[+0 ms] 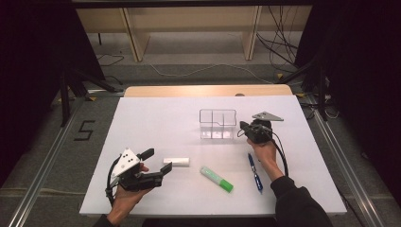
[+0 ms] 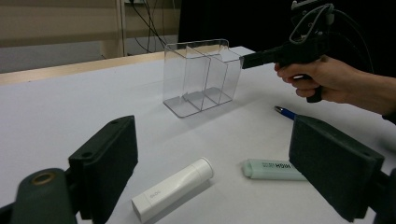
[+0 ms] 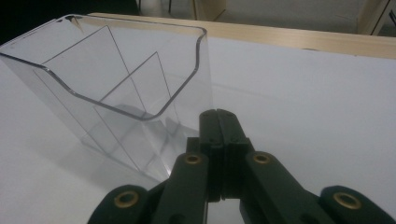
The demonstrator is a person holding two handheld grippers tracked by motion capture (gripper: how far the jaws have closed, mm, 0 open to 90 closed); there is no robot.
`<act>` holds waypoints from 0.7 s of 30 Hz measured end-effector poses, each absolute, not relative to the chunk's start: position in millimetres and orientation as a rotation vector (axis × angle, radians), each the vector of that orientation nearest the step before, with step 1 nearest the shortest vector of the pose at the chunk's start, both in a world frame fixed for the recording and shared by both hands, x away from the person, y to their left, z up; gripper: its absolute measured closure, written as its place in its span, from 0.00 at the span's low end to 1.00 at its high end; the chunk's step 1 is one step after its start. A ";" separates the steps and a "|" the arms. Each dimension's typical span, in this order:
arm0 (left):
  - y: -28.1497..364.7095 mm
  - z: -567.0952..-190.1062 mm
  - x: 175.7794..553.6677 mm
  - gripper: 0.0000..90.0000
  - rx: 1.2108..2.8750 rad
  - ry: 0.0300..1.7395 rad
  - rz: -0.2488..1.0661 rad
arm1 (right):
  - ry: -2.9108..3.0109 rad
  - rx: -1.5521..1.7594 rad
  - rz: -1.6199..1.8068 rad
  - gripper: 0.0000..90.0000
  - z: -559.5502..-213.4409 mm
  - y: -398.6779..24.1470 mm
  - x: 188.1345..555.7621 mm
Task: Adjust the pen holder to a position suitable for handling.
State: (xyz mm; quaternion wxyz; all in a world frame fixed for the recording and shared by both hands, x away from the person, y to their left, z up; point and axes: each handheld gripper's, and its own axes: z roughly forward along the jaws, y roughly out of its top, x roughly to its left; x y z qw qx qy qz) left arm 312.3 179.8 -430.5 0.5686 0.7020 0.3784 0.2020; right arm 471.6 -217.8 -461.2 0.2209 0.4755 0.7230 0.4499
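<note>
A clear plastic organiser with several compartments stands upright on the white table. My right gripper is just beside its right wall, jaws shut with nothing between them. In the right gripper view the closed tips sit by the organiser's near corner; I cannot tell whether they touch it. My left gripper rests low at the front left, open. A white tube lies on the table in front of its wide jaws. The tube is untouched.
A green highlighter lies at the front centre and a blue pen lies to its right, near the right forearm. The highlighter and the pen also lie ahead of the left gripper. Wooden furniture and cables sit beyond the table's far edge.
</note>
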 end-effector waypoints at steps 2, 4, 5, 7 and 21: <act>180.0 -430.3 312.3 0.17 1.648 0.889 0.475 | 2.001 1.321 1.242 1.00 -461.5 -217.0 472.9; 180.2 -430.1 312.1 0.17 1.646 0.888 0.476 | 2.005 1.310 1.238 1.00 -462.0 -215.7 474.2; 180.4 -430.0 312.1 0.17 1.646 0.888 0.477 | 2.007 1.307 1.239 1.00 -462.1 -215.1 474.7; 180.7 -429.9 312.1 0.17 1.648 0.890 0.477 | 2.008 1.304 1.236 1.00 -462.3 -214.1 475.7; 179.8 -429.9 312.2 0.17 1.648 0.892 0.479 | 2.029 1.305 1.213 1.00 -463.7 -204.4 482.0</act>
